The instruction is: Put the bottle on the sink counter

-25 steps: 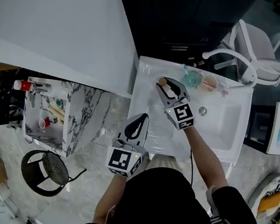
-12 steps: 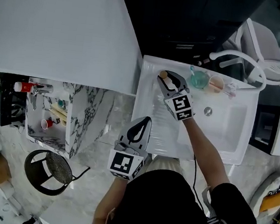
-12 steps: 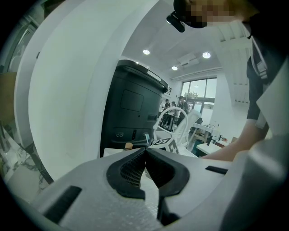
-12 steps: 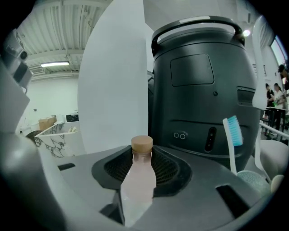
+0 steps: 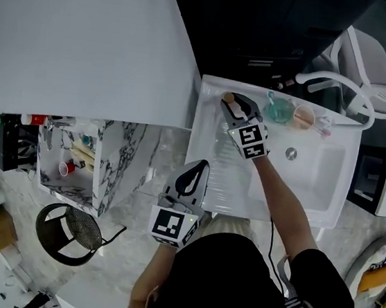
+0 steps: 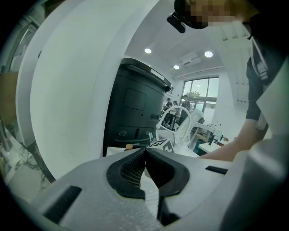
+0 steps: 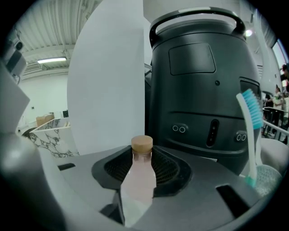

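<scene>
- The right gripper [image 5: 238, 108] was clenched on the bottle [image 7: 142, 173]; both pads pressed against its pale body below the tan cap [image 7: 142, 143].
- The bottle was carried over the far left corner of the white sink tabletop [image 5: 203, 159], at 9 o'clock of the teal cup [image 5: 278, 111] and the peach cup [image 5: 302, 117], which stood along the back edge.
- In the right gripper view the long axis of the bottle ran upright between the jaws, cap uppermost. A dark appliance [image 7: 198, 90] stood behind at 12 o'clock and a toothbrush [image 7: 249, 115] at 3 o'clock.
- Contact between the bottle base and the tabletop could not be confirmed; the base was hidden by the gripper body.
- The governing relation was judged to be vertical: the tabletop lay directly beneath the bottle, so a straight lowering with the axis kept upright was indicated, followed by release.
- The basin [image 5: 309, 172] lay at 4 o'clock of the bottle; drift in that direction was judged the main risk.
- The left gripper [image 5: 192, 175] was closed on nothing, its pads meeting. It was held well apart at 7 o'clock of the bottle, so the right hand was the nearer.
</scene>
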{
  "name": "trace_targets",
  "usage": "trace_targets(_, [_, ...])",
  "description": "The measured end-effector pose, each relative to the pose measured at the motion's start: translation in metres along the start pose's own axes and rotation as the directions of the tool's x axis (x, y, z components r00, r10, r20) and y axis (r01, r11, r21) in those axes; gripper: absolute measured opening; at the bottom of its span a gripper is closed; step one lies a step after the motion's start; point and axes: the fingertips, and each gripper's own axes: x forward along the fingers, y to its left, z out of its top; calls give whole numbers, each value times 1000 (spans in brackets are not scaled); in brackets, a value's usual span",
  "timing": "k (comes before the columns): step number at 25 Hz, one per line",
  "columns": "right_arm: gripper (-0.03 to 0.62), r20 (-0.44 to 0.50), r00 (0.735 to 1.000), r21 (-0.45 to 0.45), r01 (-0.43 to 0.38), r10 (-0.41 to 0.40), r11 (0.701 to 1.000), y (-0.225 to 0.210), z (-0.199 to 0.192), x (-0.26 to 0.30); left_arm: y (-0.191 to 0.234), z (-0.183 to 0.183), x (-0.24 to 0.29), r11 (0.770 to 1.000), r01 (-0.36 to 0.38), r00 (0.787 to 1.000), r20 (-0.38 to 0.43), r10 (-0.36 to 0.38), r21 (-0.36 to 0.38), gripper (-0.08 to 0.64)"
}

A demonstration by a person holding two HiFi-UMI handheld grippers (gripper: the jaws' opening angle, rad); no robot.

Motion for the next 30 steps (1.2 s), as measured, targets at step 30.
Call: trace_targets(30, [146, 4, 1000, -15, -10, 10, 1000, -3, -1, 10, -3, 4, 1, 1000, -2, 1000, -1, 2, 19, 18])
